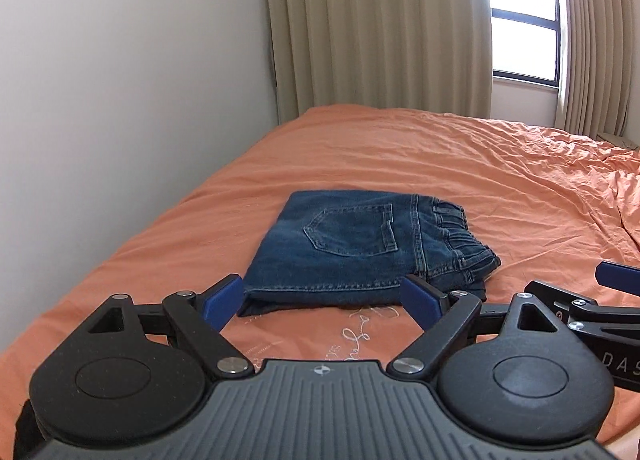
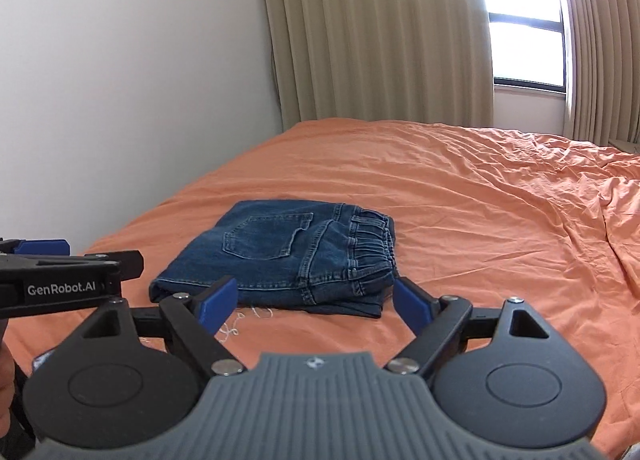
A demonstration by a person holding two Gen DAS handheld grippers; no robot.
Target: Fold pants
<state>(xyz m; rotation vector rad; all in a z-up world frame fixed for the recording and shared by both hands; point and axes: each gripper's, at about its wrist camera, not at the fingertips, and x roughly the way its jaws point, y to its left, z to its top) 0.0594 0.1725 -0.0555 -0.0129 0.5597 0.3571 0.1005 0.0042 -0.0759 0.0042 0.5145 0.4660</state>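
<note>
Blue jeans (image 1: 352, 252) lie folded into a compact rectangle on the orange bed sheet (image 1: 460, 163), back pocket up, elastic waistband to the right. They also show in the right wrist view (image 2: 288, 256). My left gripper (image 1: 326, 300) is open and empty, just in front of the near edge of the jeans, not touching them. My right gripper (image 2: 316, 302) is open and empty, also just short of the near edge. The right gripper shows at the right edge of the left wrist view (image 1: 592, 296); the left gripper shows at the left of the right wrist view (image 2: 68, 272).
A white wall (image 1: 132, 99) runs along the bed's left side. Beige curtains (image 1: 376, 27) and a bright window (image 1: 524, 11) stand behind the bed. The sheet is wrinkled toward the right (image 2: 560, 195). White embroidered script (image 1: 360, 332) marks the sheet near the grippers.
</note>
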